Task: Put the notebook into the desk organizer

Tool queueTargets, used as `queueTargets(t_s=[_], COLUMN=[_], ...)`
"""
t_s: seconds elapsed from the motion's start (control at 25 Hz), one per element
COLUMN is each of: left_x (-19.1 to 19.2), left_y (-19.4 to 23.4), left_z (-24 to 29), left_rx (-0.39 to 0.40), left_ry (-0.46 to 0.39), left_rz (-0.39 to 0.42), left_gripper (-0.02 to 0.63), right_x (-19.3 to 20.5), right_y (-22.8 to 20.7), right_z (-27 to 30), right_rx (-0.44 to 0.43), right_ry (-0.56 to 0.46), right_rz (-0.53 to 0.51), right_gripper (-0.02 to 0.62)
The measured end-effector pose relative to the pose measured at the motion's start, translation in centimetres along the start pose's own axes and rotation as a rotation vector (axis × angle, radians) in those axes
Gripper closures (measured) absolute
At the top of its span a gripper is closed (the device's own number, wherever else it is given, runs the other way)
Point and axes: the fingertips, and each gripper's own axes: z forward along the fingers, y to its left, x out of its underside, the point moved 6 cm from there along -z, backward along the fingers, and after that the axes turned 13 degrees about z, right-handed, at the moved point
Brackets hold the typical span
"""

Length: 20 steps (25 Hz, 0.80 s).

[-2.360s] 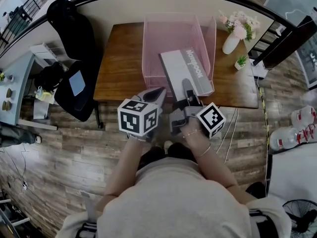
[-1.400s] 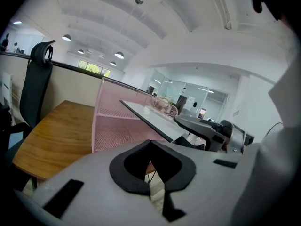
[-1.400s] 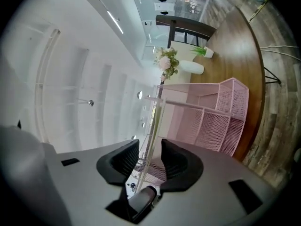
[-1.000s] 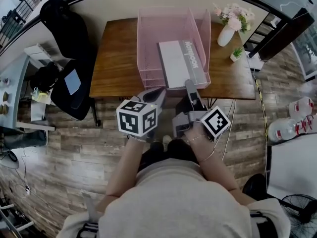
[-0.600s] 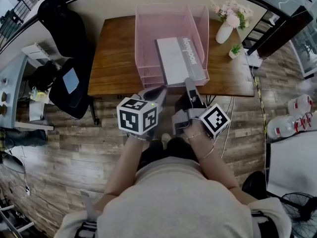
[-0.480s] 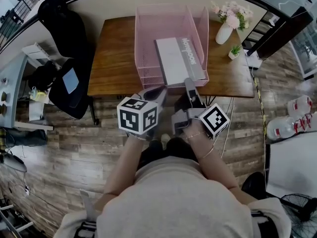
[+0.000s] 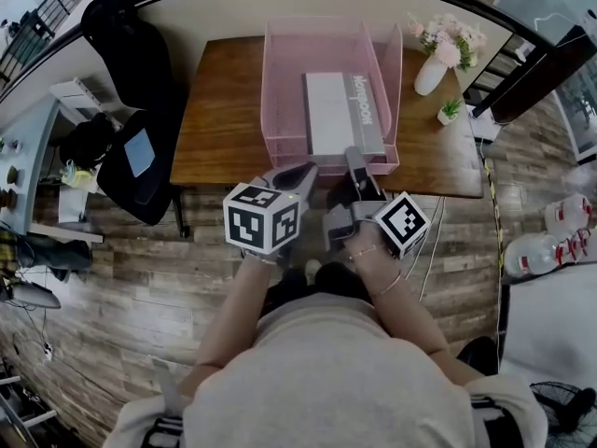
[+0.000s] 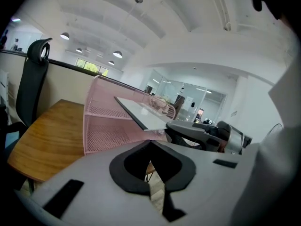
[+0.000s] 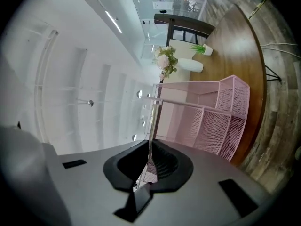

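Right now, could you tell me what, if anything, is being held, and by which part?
The right claw, whose jaws have just been closing, pinches the notebook by its near edge; the left claw holds nothing.

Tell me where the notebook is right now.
In the head view, the grey notebook lies in the right half of the top tray of the pink mesh desk organizer, on the wooden desk, left of the white flower vase.
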Motion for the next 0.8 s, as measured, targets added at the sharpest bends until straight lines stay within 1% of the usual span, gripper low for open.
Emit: queueTargets(t_s=[0.24, 0.36, 0.48, 0.64, 0.8], left_x=[-0.4, -0.7, -0.9, -1.1, -1.0], left_y=[1.3, 1.8, 2.0, 2.3, 2.5], left_z=[0.3, 0.6, 0.8, 0.9, 1.0], left_rx=[-0.018, -0.022, -0.022, -0.023, -0.026], left_ry=[-0.001, -0.004, -0.002, 0.001, -0.001], left_rz=[-0.004, -0.005, -0.003, 0.001, -0.001], left_gripper=[0.603, 0.603, 0.603, 0.603, 0.603], right_x=[0.2, 0.4, 0.7, 0.7, 0.8], right_y=[-0.4, -0.6, -0.5, -0.7, -0.7], right_z=[1.6, 2.4, 3.0, 3.5, 4.1], right_rx=[0.008, -0.007, -0.009, -0.007, -0.022], right_ry=[0.028, 0.052, 0.071, 0.080, 0.092], right_rz=[0.026, 0.045, 0.061, 0.068, 0.064], right_gripper=[0.581, 0.580, 0.561, 0.554, 0.554])
